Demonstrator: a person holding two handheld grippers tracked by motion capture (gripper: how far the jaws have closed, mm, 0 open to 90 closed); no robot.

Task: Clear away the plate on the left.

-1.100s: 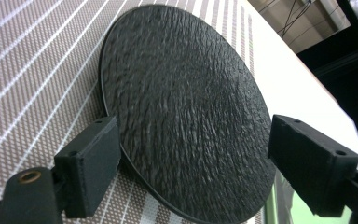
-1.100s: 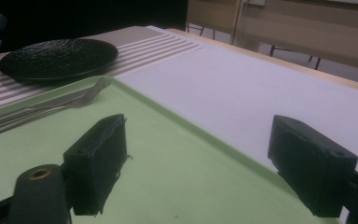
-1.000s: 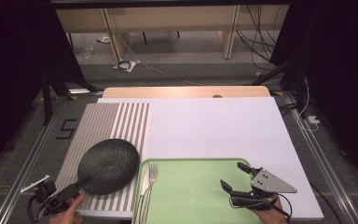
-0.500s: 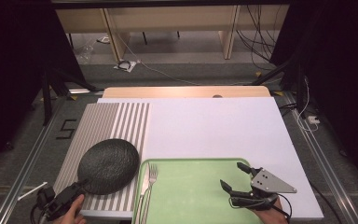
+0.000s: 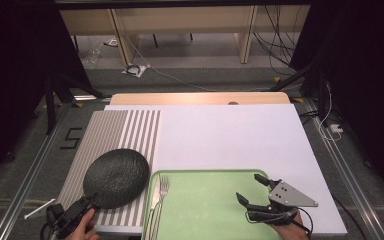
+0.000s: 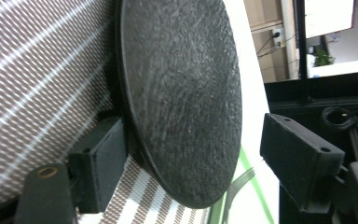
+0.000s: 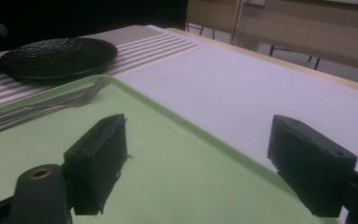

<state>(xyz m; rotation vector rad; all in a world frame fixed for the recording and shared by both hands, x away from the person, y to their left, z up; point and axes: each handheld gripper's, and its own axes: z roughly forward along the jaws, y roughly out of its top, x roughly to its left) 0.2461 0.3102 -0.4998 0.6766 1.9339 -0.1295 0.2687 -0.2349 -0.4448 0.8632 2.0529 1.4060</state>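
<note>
A round black textured plate (image 5: 115, 177) lies on a striped placemat (image 5: 125, 130) at the near left. My left gripper (image 5: 90, 201) sits at the plate's near rim. In the left gripper view the plate (image 6: 182, 93) stands between its jaws, which have just been closing: one pad (image 6: 100, 168) lies against the underside, the other pad (image 6: 298, 163) stands clear of the top. My right gripper (image 5: 249, 187) hovers open over a green tray (image 5: 205, 220), nothing between its jaws (image 7: 196, 163). A fork (image 5: 164, 187) and a knife (image 5: 155, 197) lie at the tray's left side.
The tray and placemat rest on a white board (image 5: 230, 135) over a wooden table. A small white stick (image 5: 39, 209) lies off the board at the near left. Metal rails run along both sides, and cables trail on the floor beyond.
The left gripper has shifted slightly at the plate's near rim. The plate, tray, cutlery and right gripper have stayed where they were.
</note>
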